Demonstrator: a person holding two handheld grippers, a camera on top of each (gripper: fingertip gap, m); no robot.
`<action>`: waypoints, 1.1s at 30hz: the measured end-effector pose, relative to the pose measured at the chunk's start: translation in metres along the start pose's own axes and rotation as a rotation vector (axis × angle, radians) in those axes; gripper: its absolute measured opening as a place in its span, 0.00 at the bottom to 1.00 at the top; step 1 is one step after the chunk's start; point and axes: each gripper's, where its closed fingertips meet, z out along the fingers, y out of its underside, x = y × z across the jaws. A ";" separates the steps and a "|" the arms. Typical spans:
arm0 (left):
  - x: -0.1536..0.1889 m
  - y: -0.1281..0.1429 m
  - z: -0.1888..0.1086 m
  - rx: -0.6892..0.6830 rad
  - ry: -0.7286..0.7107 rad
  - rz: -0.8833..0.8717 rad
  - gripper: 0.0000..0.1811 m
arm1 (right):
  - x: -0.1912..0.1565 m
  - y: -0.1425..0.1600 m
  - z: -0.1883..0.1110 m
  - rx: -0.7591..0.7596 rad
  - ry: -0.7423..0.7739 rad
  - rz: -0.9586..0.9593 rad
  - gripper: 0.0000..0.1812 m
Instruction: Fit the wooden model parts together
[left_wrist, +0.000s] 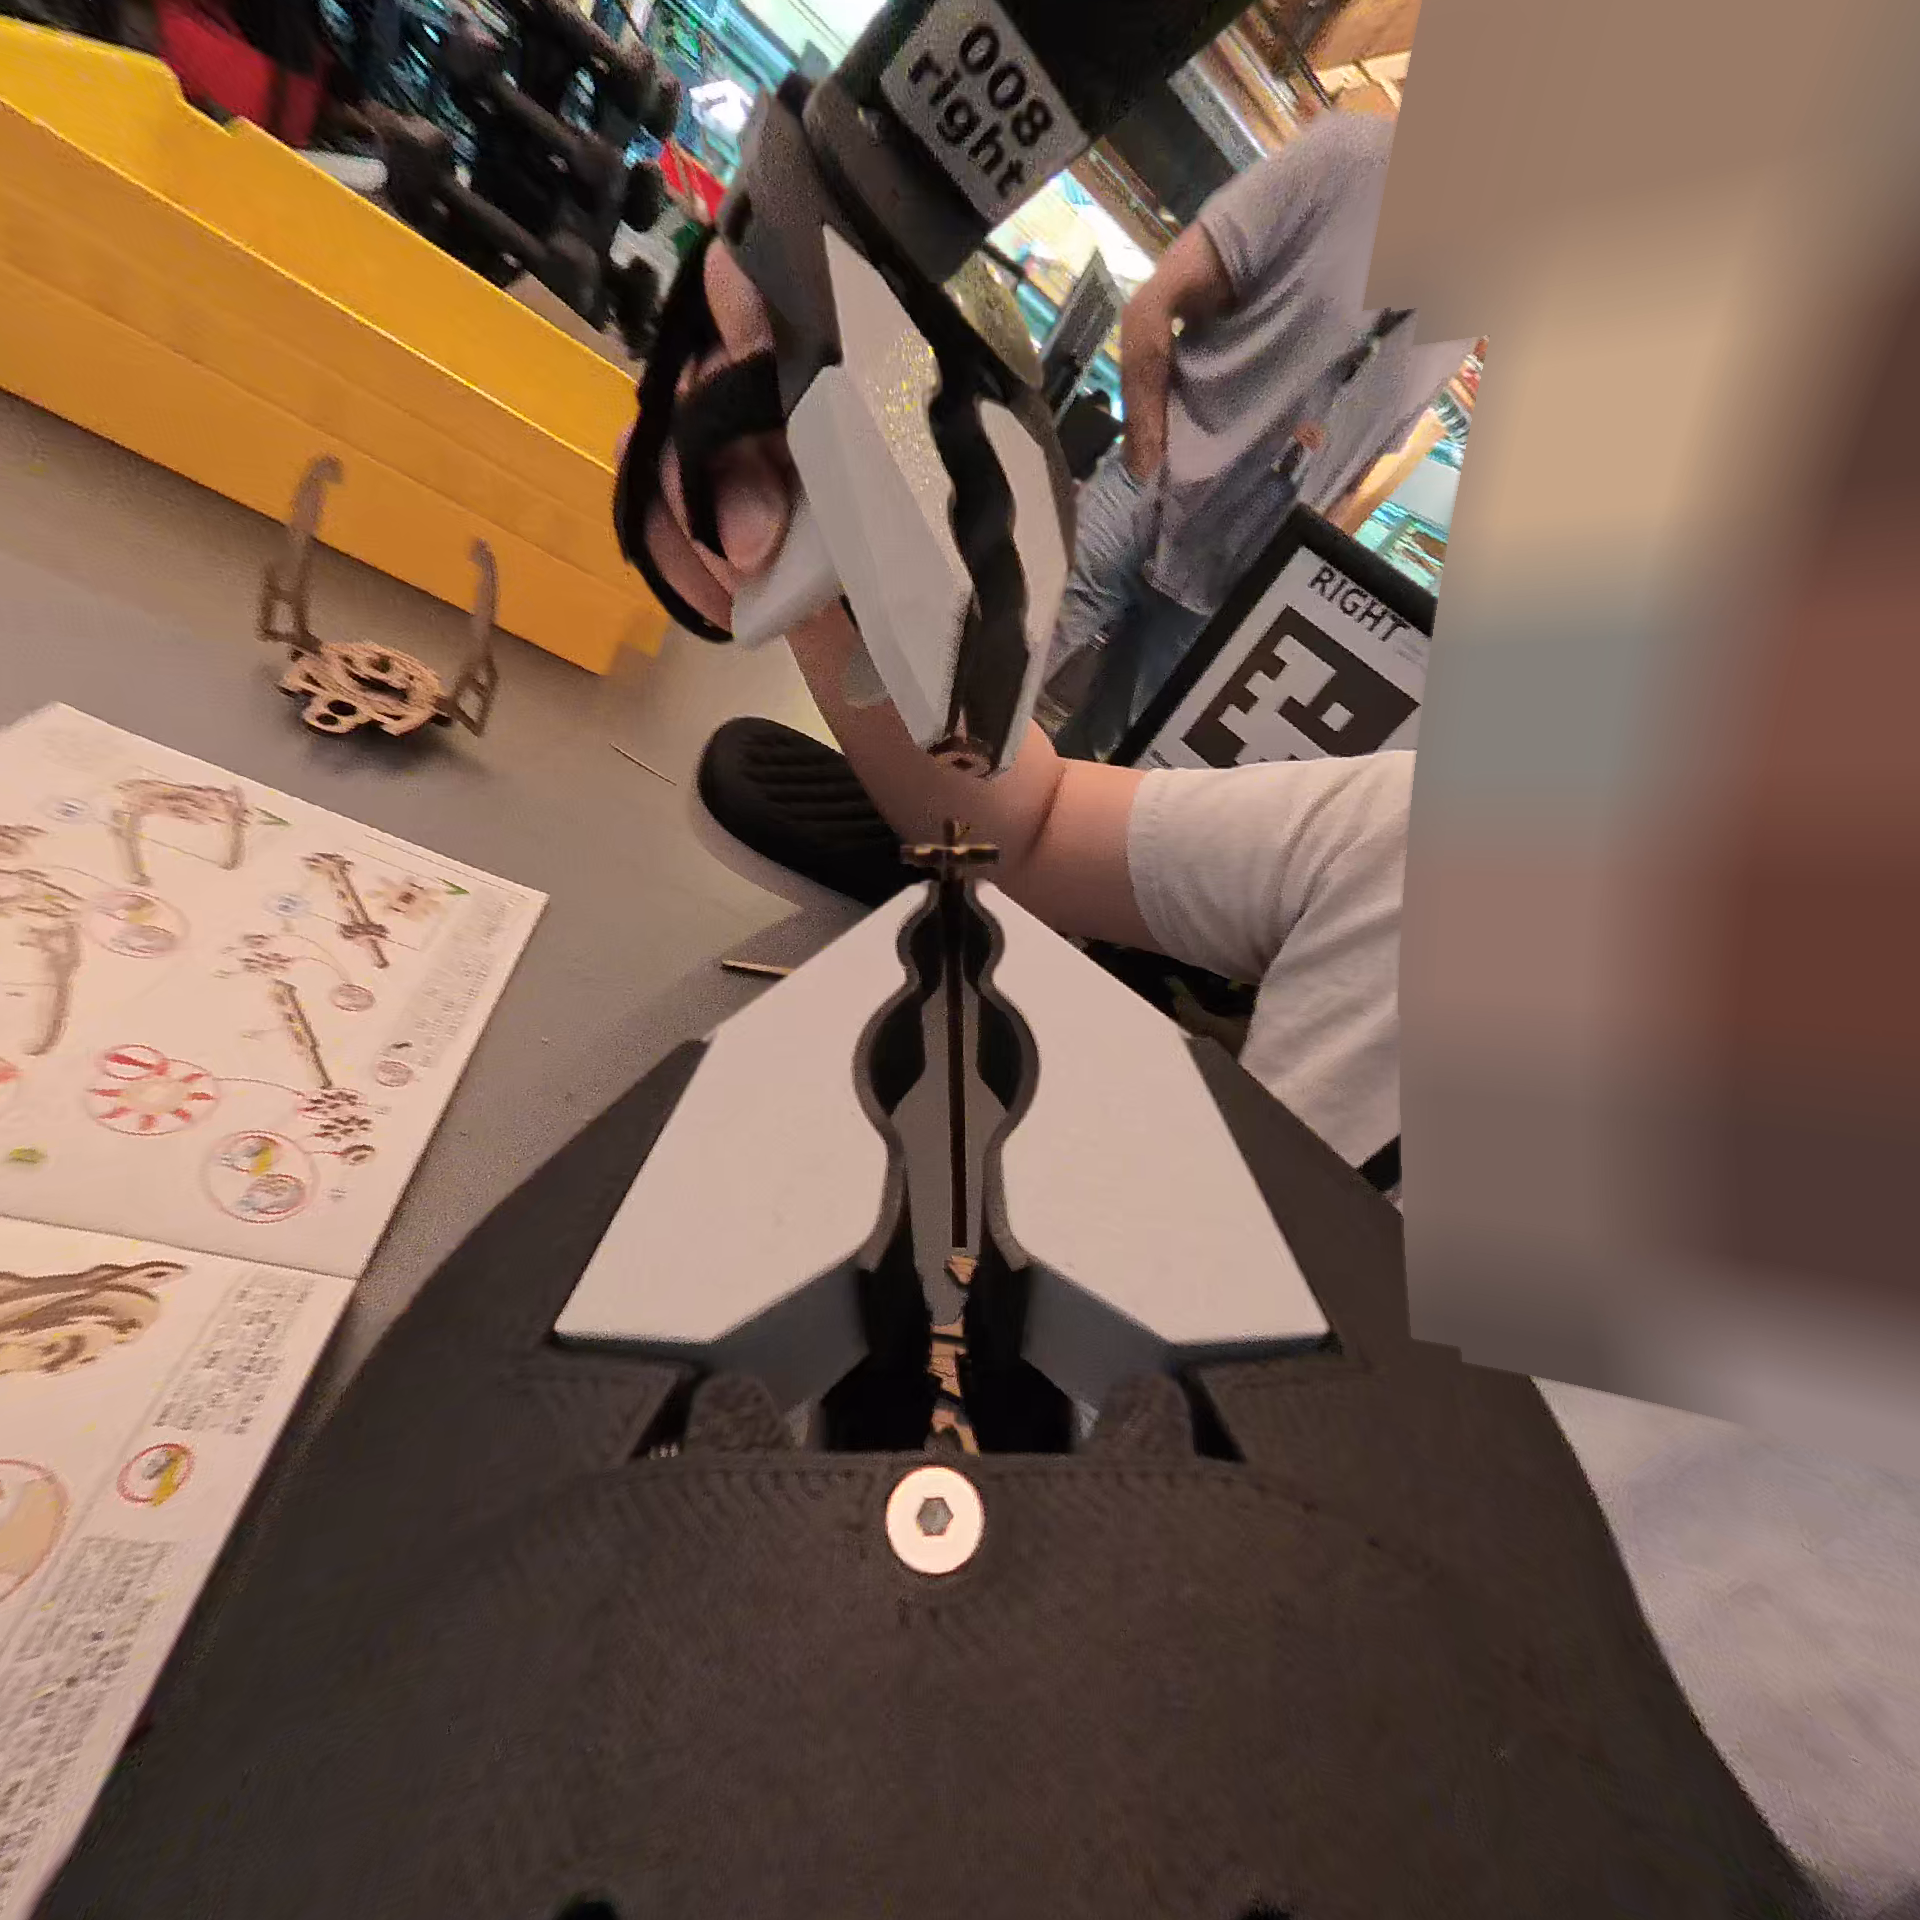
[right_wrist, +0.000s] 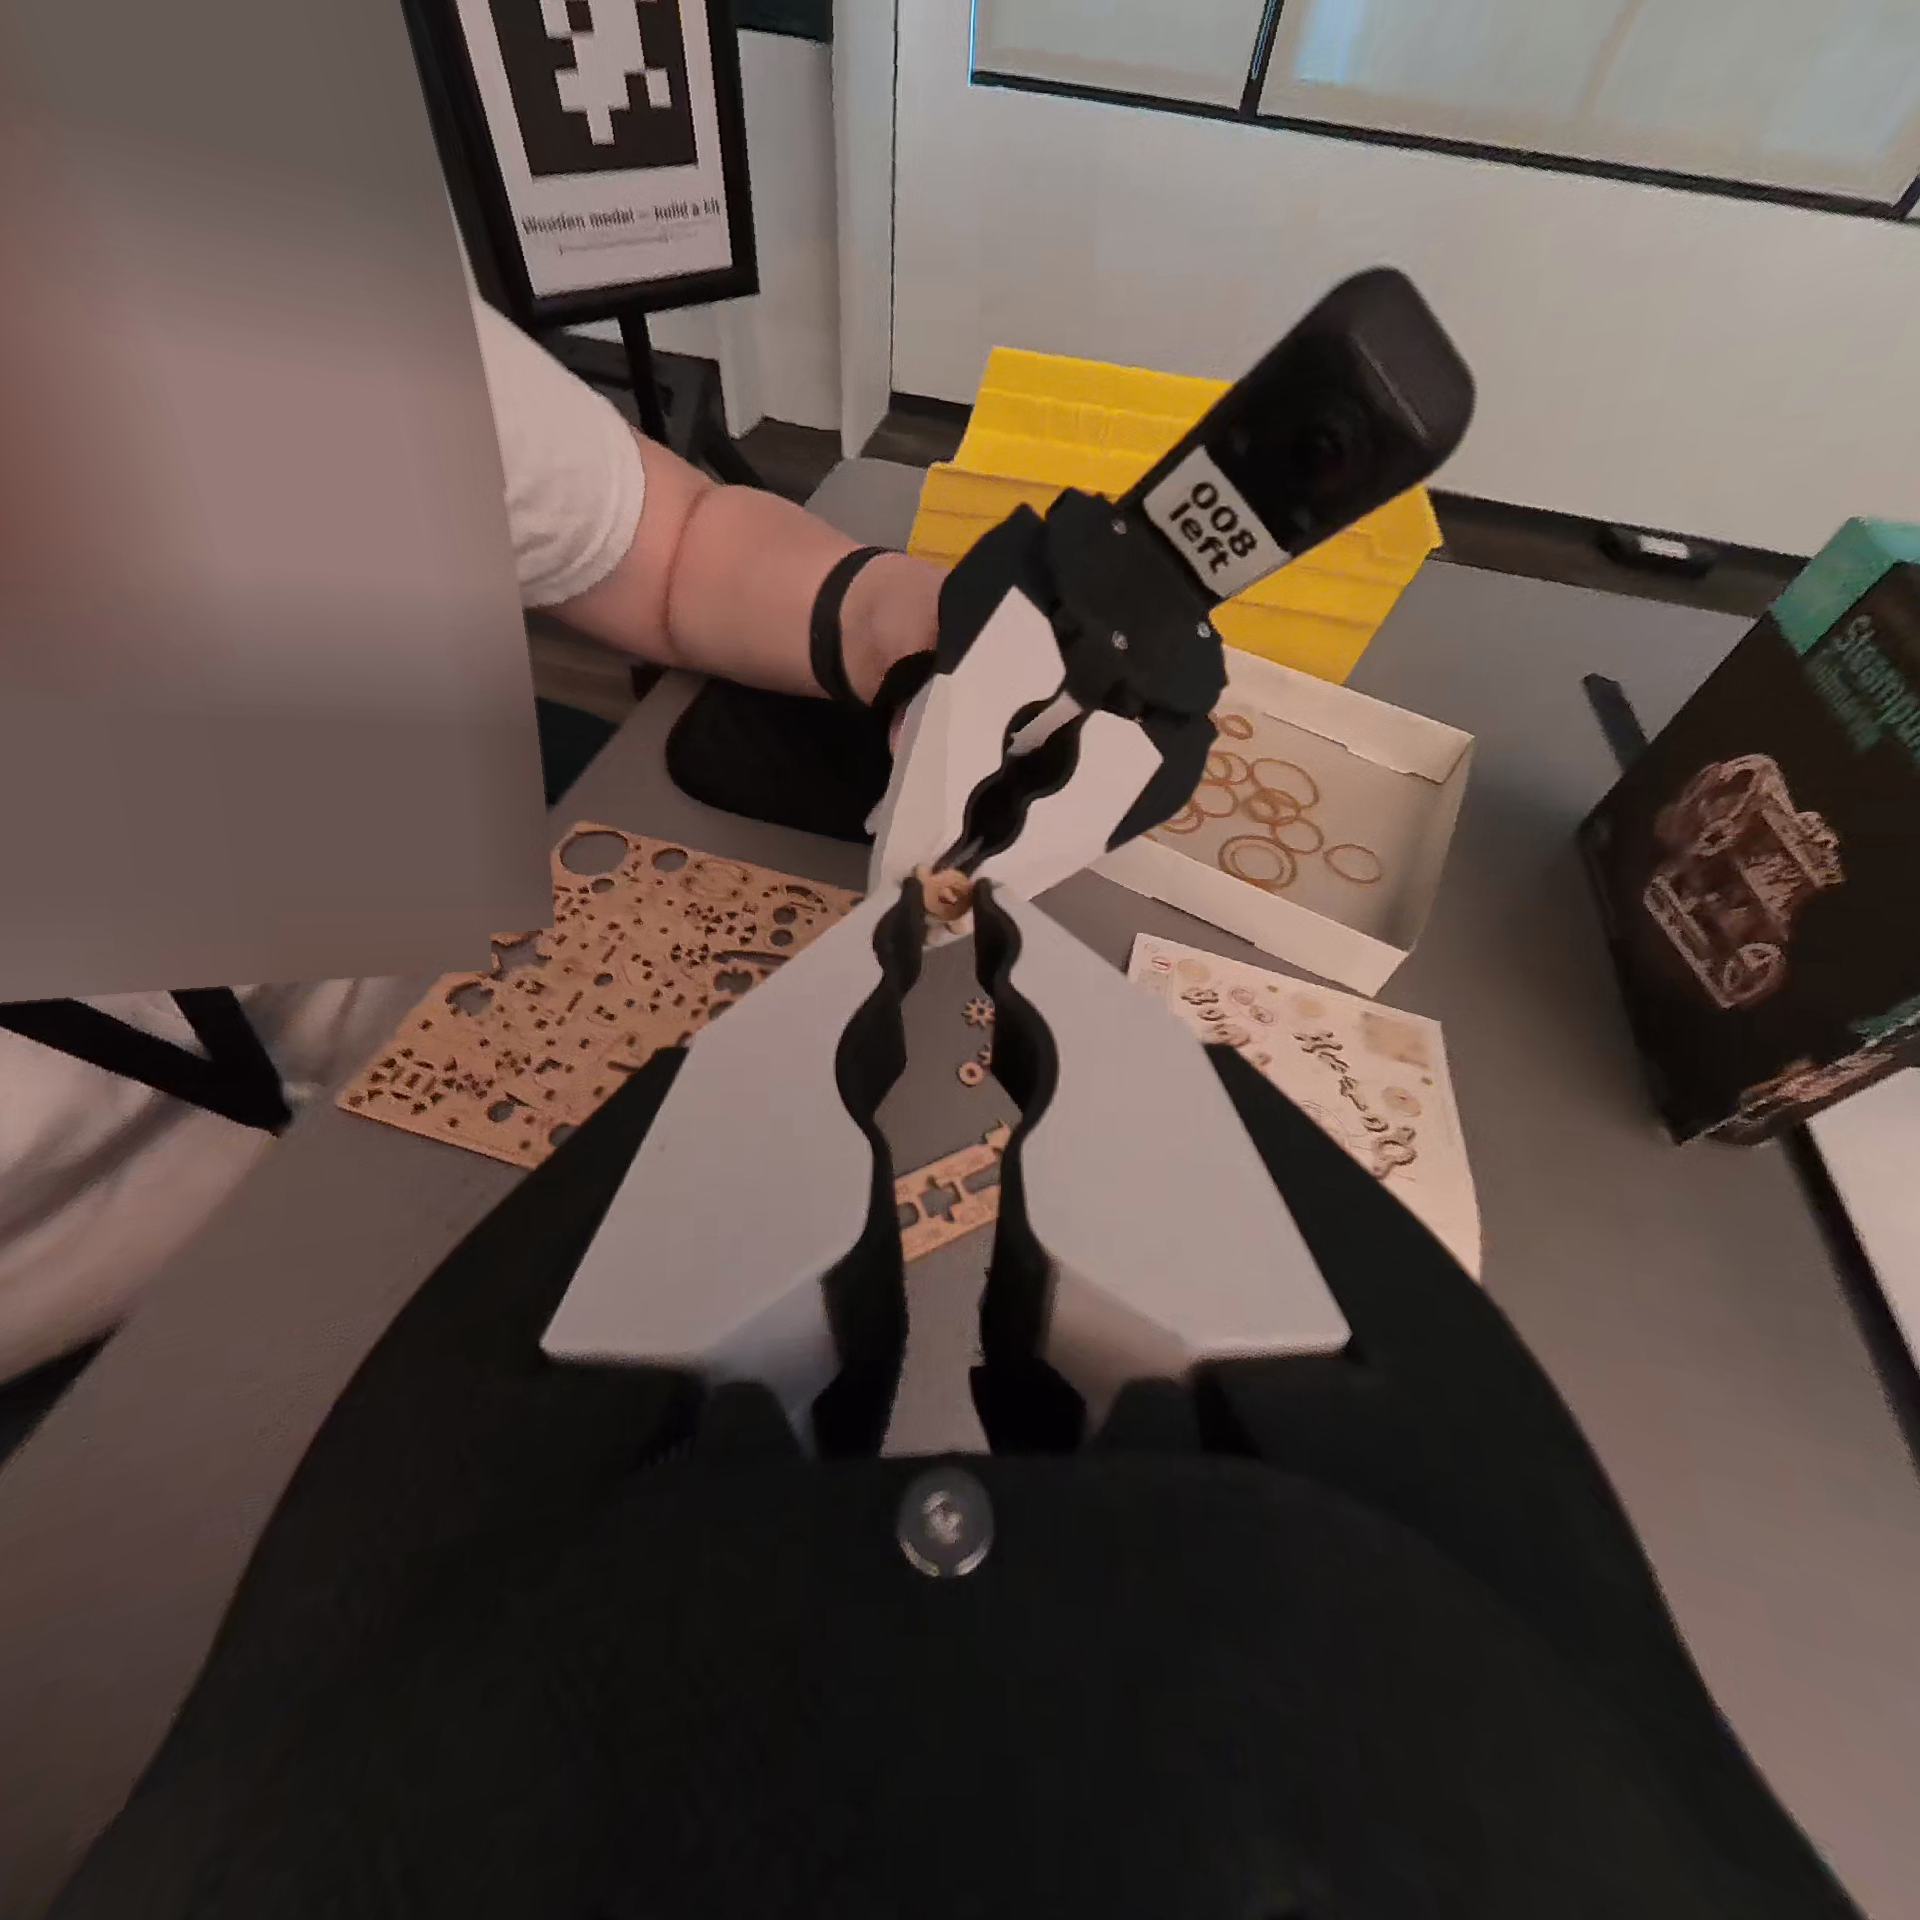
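Observation:
My left gripper (left_wrist: 951, 888) is shut on a thin flat wooden strip (left_wrist: 956, 1039), seen edge-on, with a small cross-shaped end (left_wrist: 951, 854) sticking out past the tips. My right gripper (right_wrist: 940, 904) is shut on a small round wooden part (right_wrist: 940, 894). Both are held in the air, tip to tip and nearly touching. In the left wrist view the right gripper (left_wrist: 966, 753) comes down from above with the round part (left_wrist: 961, 756) just above the cross end. In the right wrist view the left gripper (right_wrist: 961, 862) points down at the round part.
On the grey table (left_wrist: 582, 790) are a part-built wooden assembly (left_wrist: 364, 665), instruction sheets (left_wrist: 239, 987), a punched-out wooden sheet (right_wrist: 623, 987), a white box of rubber bands (right_wrist: 1351, 831), the dark kit box (right_wrist: 1766, 883), yellow bins (left_wrist: 312, 364) and a black pad (right_wrist: 779, 769).

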 end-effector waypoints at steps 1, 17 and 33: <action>0.001 0.002 0.001 -0.007 0.011 -0.009 0.00 | -0.002 0.002 0.000 -0.016 -0.005 -0.015 0.05; 0.013 0.022 0.011 -0.140 0.081 0.019 0.00 | -0.031 0.015 0.011 -0.091 -0.111 -0.180 0.05; -0.004 0.004 0.001 -0.112 -0.224 0.433 0.00 | -0.007 0.009 0.009 -0.122 -0.019 0.138 0.04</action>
